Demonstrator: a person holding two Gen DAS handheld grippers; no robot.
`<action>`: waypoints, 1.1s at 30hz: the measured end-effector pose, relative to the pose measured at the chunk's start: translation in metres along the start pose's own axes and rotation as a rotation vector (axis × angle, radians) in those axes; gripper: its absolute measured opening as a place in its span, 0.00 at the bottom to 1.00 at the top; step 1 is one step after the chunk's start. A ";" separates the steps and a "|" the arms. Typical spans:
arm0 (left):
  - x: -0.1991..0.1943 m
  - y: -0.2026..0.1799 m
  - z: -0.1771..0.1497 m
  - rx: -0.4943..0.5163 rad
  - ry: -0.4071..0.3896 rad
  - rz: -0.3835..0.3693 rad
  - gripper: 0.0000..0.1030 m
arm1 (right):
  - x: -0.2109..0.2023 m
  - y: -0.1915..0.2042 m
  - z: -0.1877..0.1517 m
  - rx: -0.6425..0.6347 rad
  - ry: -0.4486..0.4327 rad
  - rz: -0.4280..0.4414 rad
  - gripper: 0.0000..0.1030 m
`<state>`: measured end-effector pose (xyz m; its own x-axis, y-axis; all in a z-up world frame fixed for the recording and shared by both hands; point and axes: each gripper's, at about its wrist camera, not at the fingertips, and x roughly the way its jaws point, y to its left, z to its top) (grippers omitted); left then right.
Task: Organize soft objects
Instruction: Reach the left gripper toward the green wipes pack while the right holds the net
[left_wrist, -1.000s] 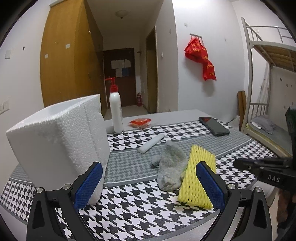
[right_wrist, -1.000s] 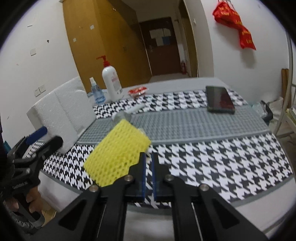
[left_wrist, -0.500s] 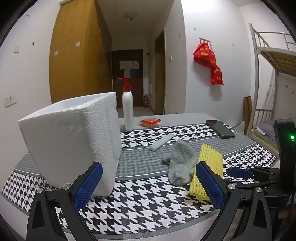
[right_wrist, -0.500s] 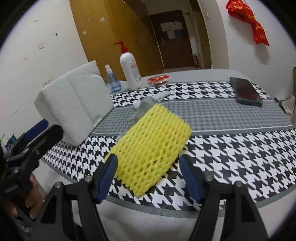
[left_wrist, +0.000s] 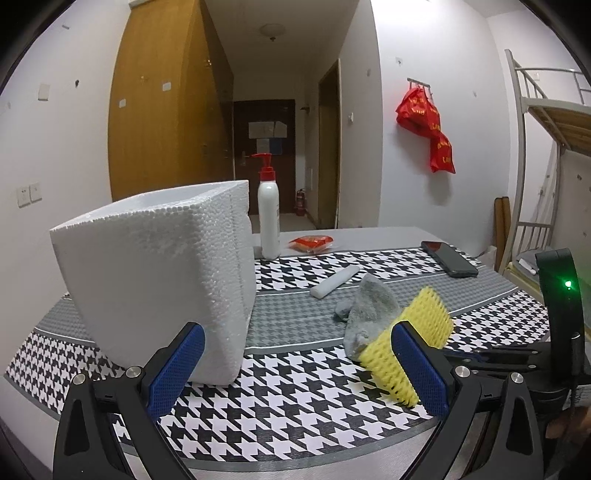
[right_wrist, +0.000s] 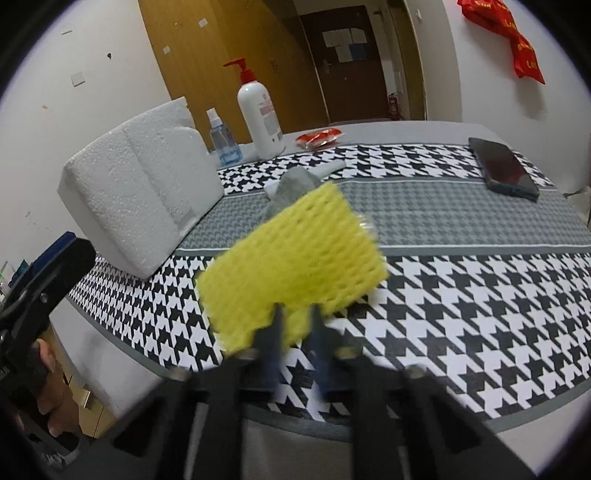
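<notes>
On the left stands the white foam box (left_wrist: 159, 280), its open top facing up. The left gripper (left_wrist: 295, 373) waits near it with its jaws wide apart and empty. The right gripper (right_wrist: 295, 325) has just closed and now pinches the near edge of the yellow foam net (right_wrist: 291, 258), beside the grey sock (left_wrist: 369, 310). Lift the net slowly, keep the squeeze firm, carry it over the box, then let go.

You see the yellow foam net (right_wrist: 291, 266) tilted up near the table's (right_wrist: 480, 317) front edge, against the crumpled grey sock (left_wrist: 369, 314).
</notes>
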<state>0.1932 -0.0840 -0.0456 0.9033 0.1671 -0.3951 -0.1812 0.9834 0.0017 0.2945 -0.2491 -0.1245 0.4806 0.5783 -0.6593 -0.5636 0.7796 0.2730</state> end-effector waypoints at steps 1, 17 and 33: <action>0.000 0.000 0.000 -0.003 0.000 -0.001 0.98 | -0.001 -0.001 0.000 0.007 -0.002 0.005 0.09; -0.011 0.015 0.002 -0.026 -0.022 0.024 0.98 | -0.025 0.035 -0.001 -0.158 -0.088 -0.055 0.81; 0.009 0.022 0.007 -0.024 0.061 -0.091 0.98 | 0.016 0.043 0.004 -0.266 0.036 -0.179 0.34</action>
<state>0.2003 -0.0606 -0.0430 0.8911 0.0717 -0.4482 -0.1095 0.9922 -0.0589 0.2807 -0.2049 -0.1202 0.5661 0.4254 -0.7061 -0.6306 0.7751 -0.0386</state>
